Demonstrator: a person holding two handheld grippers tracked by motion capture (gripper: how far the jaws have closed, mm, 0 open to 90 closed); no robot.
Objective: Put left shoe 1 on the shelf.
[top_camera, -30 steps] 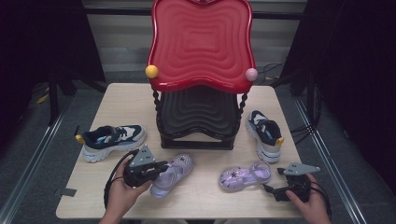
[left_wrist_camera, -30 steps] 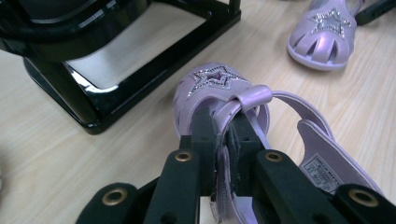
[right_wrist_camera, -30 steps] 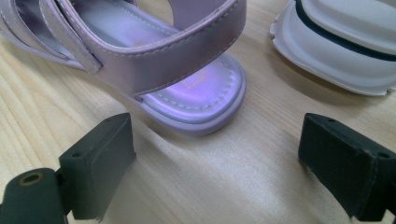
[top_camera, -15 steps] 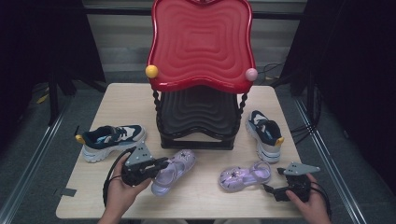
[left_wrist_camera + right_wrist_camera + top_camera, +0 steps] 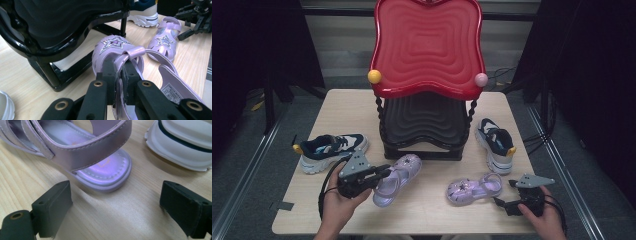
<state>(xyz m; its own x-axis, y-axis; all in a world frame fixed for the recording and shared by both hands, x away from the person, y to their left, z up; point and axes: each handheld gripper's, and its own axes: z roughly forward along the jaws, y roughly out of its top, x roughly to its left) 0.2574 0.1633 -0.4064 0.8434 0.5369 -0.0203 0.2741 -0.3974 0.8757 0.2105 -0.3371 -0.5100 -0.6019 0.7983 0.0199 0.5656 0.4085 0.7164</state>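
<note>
A pair of lilac sandals with glitter stars lies on the wooden table (image 5: 337,107). My left gripper (image 5: 379,172) is shut on the heel strap of the left sandal (image 5: 398,176). In the left gripper view the jaws pinch that strap (image 5: 130,53) at the gripper (image 5: 121,72), with the star toe (image 5: 113,44) beyond. The right sandal (image 5: 474,188) lies flat, and my right gripper (image 5: 502,205) stands open just behind its heel. Seen from the right gripper (image 5: 116,202), the sandal heel (image 5: 105,171) lies just beyond the wide-apart jaws.
A red and black two-tier rack (image 5: 427,60) stands at the table's middle, its black base (image 5: 57,45) close to the held sandal. One navy and white sneaker (image 5: 332,150) lies at the left, another (image 5: 496,142) at the right, its sole (image 5: 185,143) near the right gripper.
My left gripper, with the sandal strap in it, has shifted slightly left and away from the front edge. The right gripper and the other sandal have stayed put.
</note>
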